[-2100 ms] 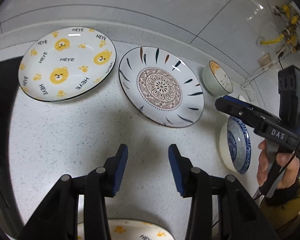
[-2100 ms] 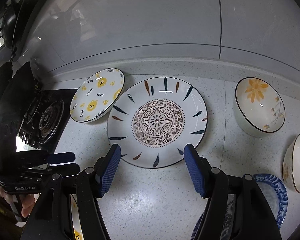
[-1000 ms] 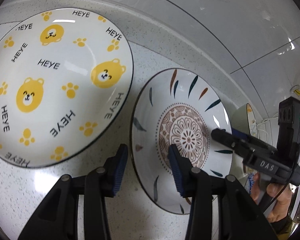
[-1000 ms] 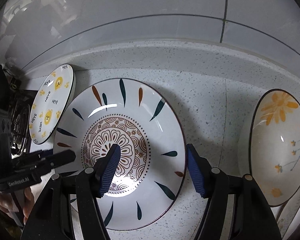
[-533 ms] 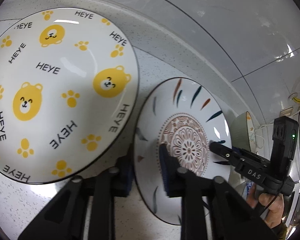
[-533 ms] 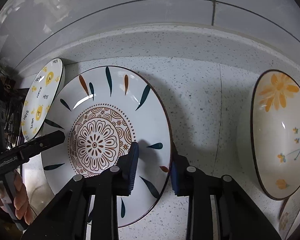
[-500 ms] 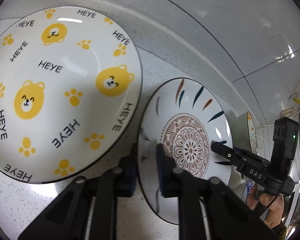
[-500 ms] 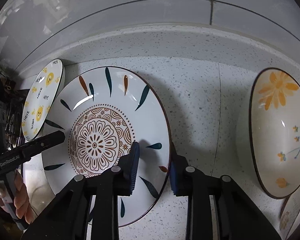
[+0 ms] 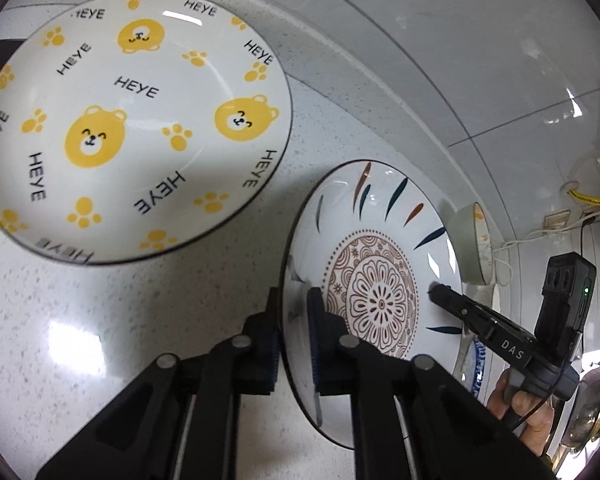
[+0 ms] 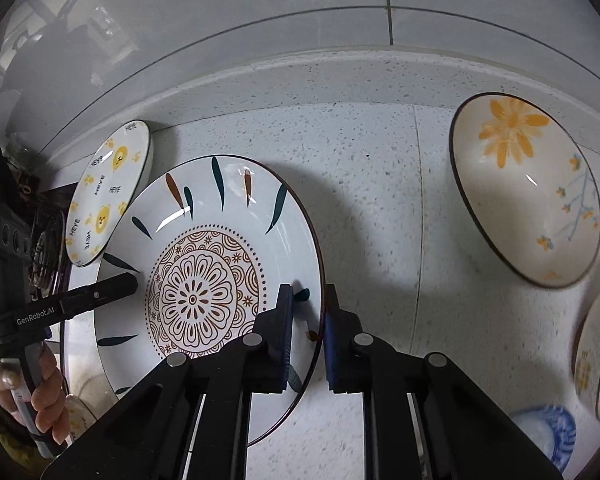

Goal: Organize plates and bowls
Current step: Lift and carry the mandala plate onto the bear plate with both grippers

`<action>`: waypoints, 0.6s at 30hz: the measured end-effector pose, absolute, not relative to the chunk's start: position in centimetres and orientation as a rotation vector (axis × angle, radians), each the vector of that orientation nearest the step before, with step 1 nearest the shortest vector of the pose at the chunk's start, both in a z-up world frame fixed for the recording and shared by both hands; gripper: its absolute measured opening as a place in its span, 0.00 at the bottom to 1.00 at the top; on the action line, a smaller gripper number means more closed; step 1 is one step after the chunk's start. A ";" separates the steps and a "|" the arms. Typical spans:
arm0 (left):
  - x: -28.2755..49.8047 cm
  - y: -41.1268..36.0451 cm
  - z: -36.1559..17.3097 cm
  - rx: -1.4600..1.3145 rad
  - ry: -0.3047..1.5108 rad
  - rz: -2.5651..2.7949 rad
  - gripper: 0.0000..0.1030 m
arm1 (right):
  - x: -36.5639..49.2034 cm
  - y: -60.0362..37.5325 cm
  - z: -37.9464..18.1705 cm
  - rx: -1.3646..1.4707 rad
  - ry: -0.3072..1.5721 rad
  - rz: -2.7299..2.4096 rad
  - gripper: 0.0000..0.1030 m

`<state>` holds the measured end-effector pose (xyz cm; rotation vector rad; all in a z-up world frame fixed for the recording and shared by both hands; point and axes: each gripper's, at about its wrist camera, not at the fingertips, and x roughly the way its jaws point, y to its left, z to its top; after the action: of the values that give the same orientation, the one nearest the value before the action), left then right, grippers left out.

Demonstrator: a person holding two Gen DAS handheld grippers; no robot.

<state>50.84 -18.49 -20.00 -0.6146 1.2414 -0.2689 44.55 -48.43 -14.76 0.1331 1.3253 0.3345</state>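
Ceramic mandala plate (image 10: 204, 280) pinched at opposite rim edges: left gripper (image 9: 294, 332) and right gripper (image 10: 306, 334) both clamped, sharing weight, likely for stacking with bear plate (image 9: 128, 120).

Bright, even overhead light. Glare streaks on bear plate (image 9: 136, 120) and patterned plate (image 10: 204, 280); soft shadows on speckled tabletop (image 10: 380, 220). Strong fisheye bending, dark corners, slightly blurred edges.

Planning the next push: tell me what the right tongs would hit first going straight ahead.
Probably the backsplash. The right tongs, shut on the plate rim, point over bare counter; the flower bowl sits off to the right. Depth is unclear.
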 end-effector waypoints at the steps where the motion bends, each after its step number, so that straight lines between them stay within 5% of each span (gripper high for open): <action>1: 50.3 -18.3 -19.3 -0.614 1.236 -0.278 0.10 | 43.9 -48.4 -14.2 0.139 1.316 0.330 0.12; 18: 32.8 -10.7 -11.0 -0.486 1.223 -0.406 0.10 | 24.6 -41.1 -5.6 0.193 1.233 0.360 0.11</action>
<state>32.80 -10.69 -11.02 -0.4863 1.2231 -0.4064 24.62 -41.07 -5.56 0.1925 1.2327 0.3598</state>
